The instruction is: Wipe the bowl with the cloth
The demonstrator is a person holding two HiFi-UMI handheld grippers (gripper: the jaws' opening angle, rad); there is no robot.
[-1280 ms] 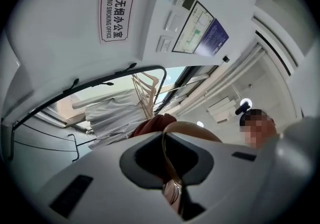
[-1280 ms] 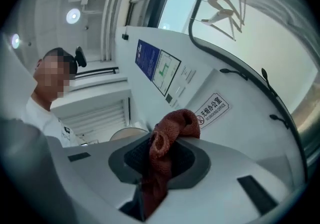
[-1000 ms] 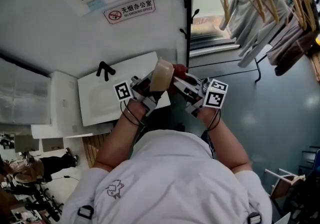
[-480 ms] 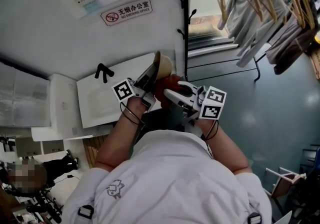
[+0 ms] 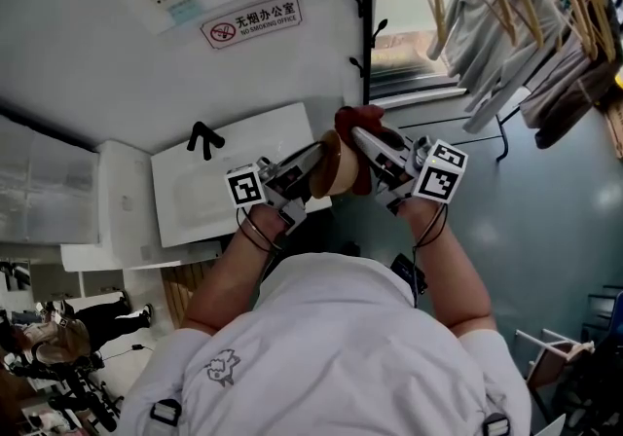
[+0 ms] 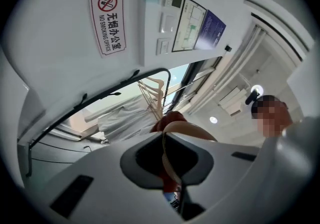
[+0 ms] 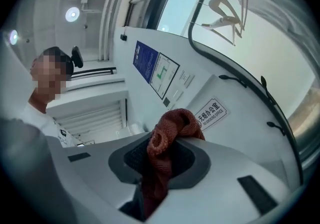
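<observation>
I hold the bowl [image 5: 334, 164] in the air, tipped on edge, so that one face is turned toward the cloth [image 7: 172, 125]. The jaws of my left gripper [image 6: 167, 155] are nearly together and have just been closing tighter, pinching the bowl's thin rim. My right gripper [image 7: 159, 163] clamps its jaws on the bunched red cloth, which sits against the bowl and seems to touch it, placed to rub.
</observation>
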